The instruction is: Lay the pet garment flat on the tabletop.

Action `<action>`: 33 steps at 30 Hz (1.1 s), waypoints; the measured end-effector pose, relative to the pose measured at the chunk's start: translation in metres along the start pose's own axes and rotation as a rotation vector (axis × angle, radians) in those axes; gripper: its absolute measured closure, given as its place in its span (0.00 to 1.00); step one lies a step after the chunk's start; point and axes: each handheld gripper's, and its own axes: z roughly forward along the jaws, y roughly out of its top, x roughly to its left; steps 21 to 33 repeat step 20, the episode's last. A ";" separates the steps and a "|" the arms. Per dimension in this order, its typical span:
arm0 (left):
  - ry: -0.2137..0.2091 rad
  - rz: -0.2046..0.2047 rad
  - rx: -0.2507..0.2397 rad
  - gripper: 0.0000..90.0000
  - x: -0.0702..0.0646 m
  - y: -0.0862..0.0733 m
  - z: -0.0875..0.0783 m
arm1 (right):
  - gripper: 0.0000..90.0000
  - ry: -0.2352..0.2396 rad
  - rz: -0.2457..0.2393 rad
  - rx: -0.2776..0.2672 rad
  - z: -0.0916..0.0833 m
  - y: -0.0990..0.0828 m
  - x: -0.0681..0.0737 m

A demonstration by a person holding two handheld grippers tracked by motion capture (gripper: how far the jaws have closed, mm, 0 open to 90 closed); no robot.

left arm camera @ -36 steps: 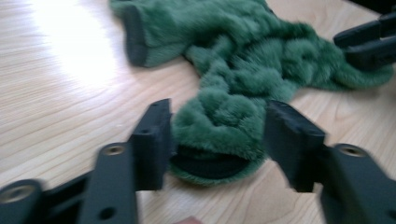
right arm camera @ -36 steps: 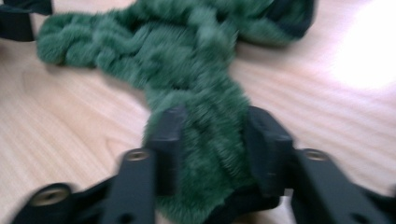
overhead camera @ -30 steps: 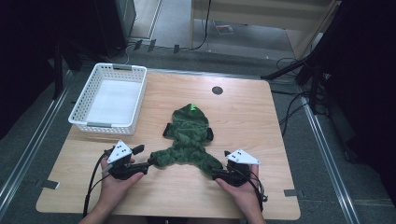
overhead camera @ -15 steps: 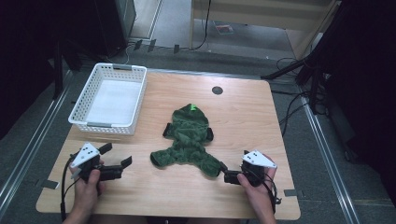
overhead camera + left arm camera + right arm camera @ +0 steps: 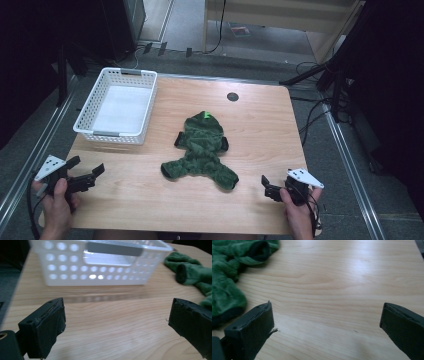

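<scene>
Now, line by line:
Left gripper (image 5: pixel 86 175): released, jaws spread wide with bare wood between them. They have just been opening, and nothing sits between the pads. It is held low near the table's near-left corner, probably to stay clear of the cloth.
Right gripper (image 5: pixel 269 188): released too, jaws just opened wide over bare wood and empty. It rests at the near-right edge.
Green fleece pet garment with hood and black cuffs (image 5: pixel 202 150): lies flat and spread out between the two grippers, apart from both. A black-lined sleeve shows ahead and to the right of the left jaws (image 5: pixel 192 272), and ahead-left of the right jaws (image 5: pixel 234 270). Laid out this way, it looks ready for folding.
White perforated plastic basket (image 5: pixel 89 131): straight ahead of the left gripper (image 5: pixel 100 265), likely the garment's destination.
Light wooden table (image 5: pixel 260 125): carries everything.
</scene>
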 end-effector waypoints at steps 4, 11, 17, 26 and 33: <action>0.034 -0.005 0.001 0.01 0.011 -0.001 -0.003 | 0.00 -0.020 0.033 0.000 -0.006 -0.010 -0.014; 0.041 -0.001 0.013 0.01 0.013 -0.003 0.000 | 0.00 -0.036 0.053 0.000 -0.008 -0.015 -0.020; 0.051 -0.011 0.017 0.01 0.014 -0.004 0.004 | 0.00 -0.027 0.036 0.010 -0.005 -0.015 -0.018; 0.054 -0.011 0.017 0.01 0.013 -0.004 0.005 | 0.00 -0.026 0.047 0.011 -0.005 -0.014 -0.019; 0.054 -0.011 0.017 0.01 0.013 -0.004 0.005 | 0.00 -0.026 0.047 0.011 -0.005 -0.014 -0.019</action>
